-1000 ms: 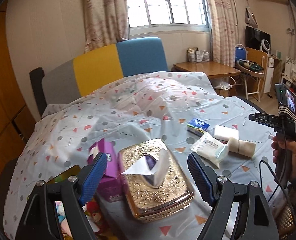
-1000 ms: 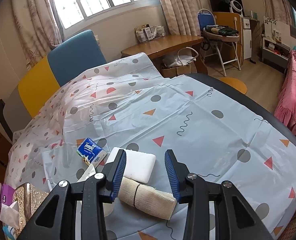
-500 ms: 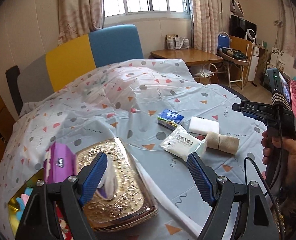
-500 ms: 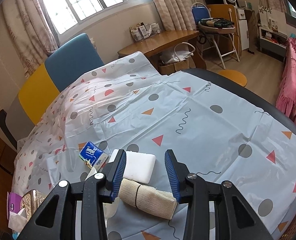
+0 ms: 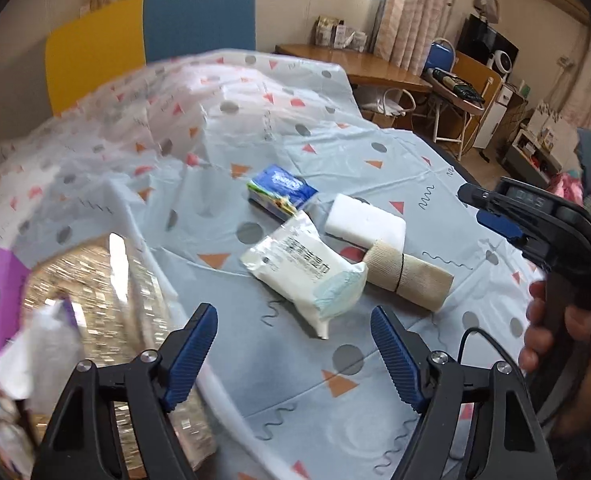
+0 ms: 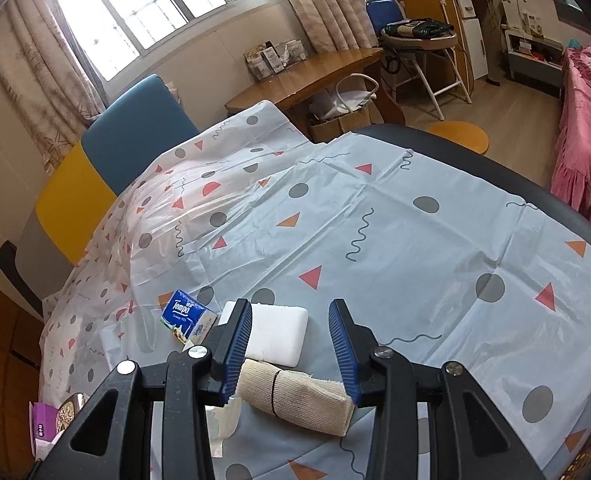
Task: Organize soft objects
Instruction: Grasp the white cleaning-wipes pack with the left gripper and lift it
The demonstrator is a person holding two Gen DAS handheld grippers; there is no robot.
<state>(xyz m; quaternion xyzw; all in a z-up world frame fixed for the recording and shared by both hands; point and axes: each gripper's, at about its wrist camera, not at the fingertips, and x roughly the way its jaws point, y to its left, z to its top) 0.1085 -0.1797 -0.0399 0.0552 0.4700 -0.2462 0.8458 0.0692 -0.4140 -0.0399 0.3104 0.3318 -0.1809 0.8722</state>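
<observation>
Swinging off the gold tissue box [image 5: 107,304], left gripper [image 5: 295,352] hovers over the white pouch [image 5: 303,268], jaws wide, empty, just narrowing; right gripper [image 6: 291,344] half-open, empty, above the beige roll [image 6: 295,396].

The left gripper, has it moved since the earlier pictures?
Yes. The left gripper swung right, off the gold tissue box, toward the white packet.

The left wrist camera looks steeply down over its own jaws from close above the tabletop [image 5: 375,152], facing the window wall. The right wrist camera, low and near at the tabletop's near edge, faces the same wall. Both views share the white sponge [image 5: 365,222] [image 6: 281,334], the beige bandage roll [image 5: 409,276] [image 6: 295,398] and the blue tissue pack [image 5: 281,194] [image 6: 187,314].
</observation>
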